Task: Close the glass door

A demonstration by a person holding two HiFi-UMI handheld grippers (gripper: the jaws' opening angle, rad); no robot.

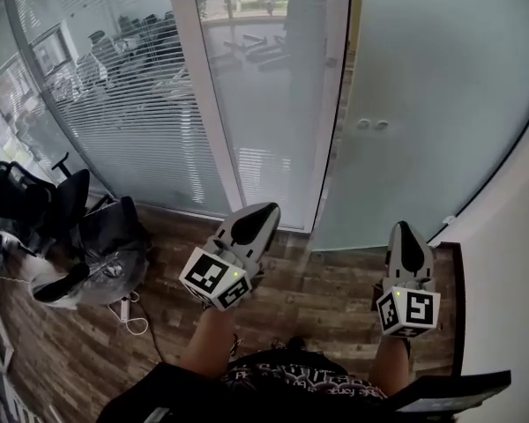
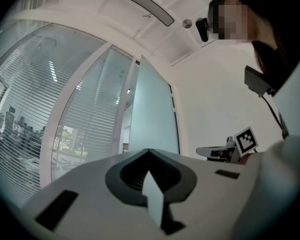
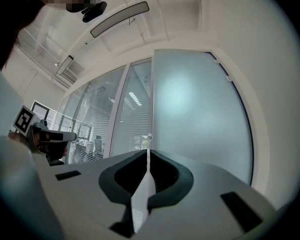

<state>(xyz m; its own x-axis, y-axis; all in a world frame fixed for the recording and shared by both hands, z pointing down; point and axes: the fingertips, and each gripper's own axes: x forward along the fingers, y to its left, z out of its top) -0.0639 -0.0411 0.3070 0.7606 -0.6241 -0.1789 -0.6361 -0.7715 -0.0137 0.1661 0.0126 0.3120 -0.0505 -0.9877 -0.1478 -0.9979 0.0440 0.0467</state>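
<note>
Glass door [image 1: 423, 104], frosted, stands straight ahead of me, right of the blinds [image 1: 115, 122]. My left gripper [image 1: 259, 217] and right gripper [image 1: 406, 234] point toward it, apart from it, jaws pressed together on nothing.

Wood-plank floor [image 1: 335, 291] — black office chairs [image 1: 37, 203] at left, white cable [image 1: 136, 323] beside.
</note>
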